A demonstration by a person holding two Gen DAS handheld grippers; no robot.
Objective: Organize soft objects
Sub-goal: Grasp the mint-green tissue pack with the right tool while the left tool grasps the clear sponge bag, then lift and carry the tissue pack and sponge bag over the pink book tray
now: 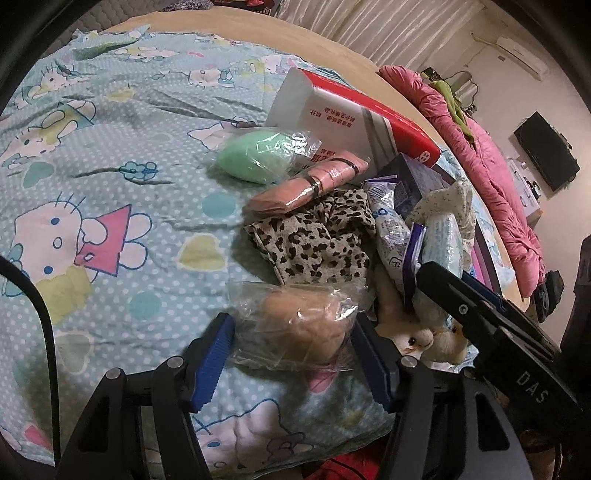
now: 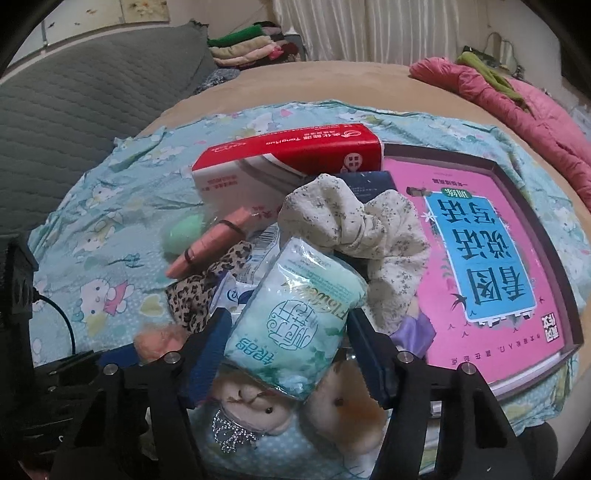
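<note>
Surface: you are working over a bed (image 1: 258, 40) with a tan cover, and on it lies a pale blue cartoon-cat sheet (image 1: 110, 177) that carries the pile.
Room: white curtains (image 2: 369, 29) hang behind the bed; a pink quilt (image 2: 535, 110) is bunched along its far edge, a grey quilted cushion (image 2: 81, 110) sits at the left in your right wrist view, and folded clothes (image 2: 247, 48) are stacked beyond it.
Left claw: your left claw (image 1: 293, 363) grips the beige sponge in a clear bag (image 1: 299, 325), both blue pads against the wrapper, low on the sheet.
Right claw: your right claw (image 2: 290, 363) grips the pale green tissue pack (image 2: 295, 314), which sits on top of the pile above two plush toys (image 2: 258, 406).
Pile: a green sponge (image 1: 255, 157), a pink roll (image 1: 306, 182), leopard-print cloth (image 1: 314, 240) and a floral scrunchie (image 2: 354, 225) lie beside a red and white box (image 2: 295, 155) and a pink book (image 2: 491, 258).
Hard to make out: the plush toys are half covered by the pack; the print on the crumpled packets under the scrunchie is unreadable; the red cloth at the bottom edge of your left view is cut off.
</note>
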